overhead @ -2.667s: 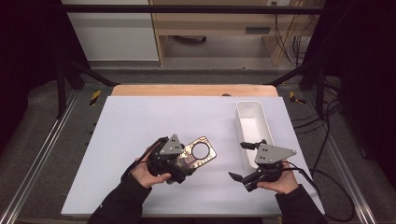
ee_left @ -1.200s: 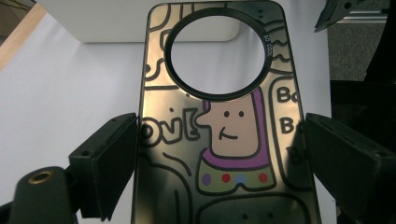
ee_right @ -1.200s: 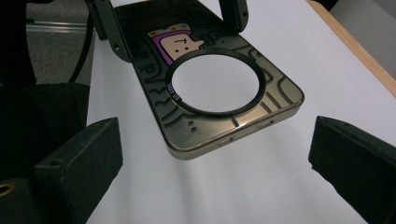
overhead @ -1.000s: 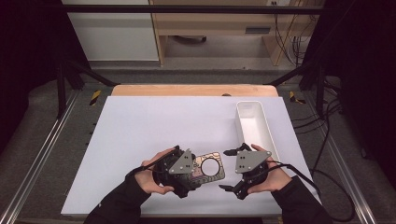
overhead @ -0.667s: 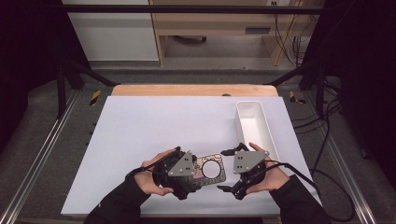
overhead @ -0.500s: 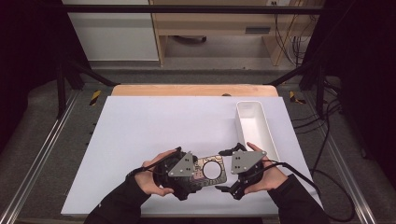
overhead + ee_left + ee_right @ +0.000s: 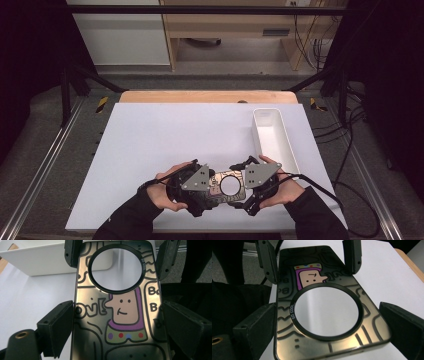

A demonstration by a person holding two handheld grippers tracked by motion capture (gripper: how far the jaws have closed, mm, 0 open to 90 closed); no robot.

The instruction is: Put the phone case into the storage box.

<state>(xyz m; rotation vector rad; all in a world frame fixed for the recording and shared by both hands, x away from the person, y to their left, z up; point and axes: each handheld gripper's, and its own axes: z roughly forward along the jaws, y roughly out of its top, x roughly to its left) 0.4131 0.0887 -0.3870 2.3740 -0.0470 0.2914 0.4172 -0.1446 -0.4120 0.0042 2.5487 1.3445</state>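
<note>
A glossy phone case (image 7: 216,182) with a cartoon figure and a black-ringed round hole is held just above the white table near its front edge. My left gripper (image 7: 207,190) is shut on the end with the figure; in the left gripper view the case (image 7: 125,312) fills the space between its jaws (image 7: 117,322). My right gripper (image 7: 247,189) comes from the opposite side, and its jaws (image 7: 327,327) press the ringed end of the case (image 7: 312,277). Each gripper view shows the other gripper's jaws clamped on the far end.
A long white tray (image 7: 272,137) stands at the right side of the table, just beyond my right hand; its wall (image 7: 37,262) is seen in the left gripper view. The white table top (image 7: 165,135) stretches to the back and left. Cables trail off to the right.
The left gripper carried the case toward the front centre. The right gripper moved left from beside the tray and closed on the case's free end.
</note>
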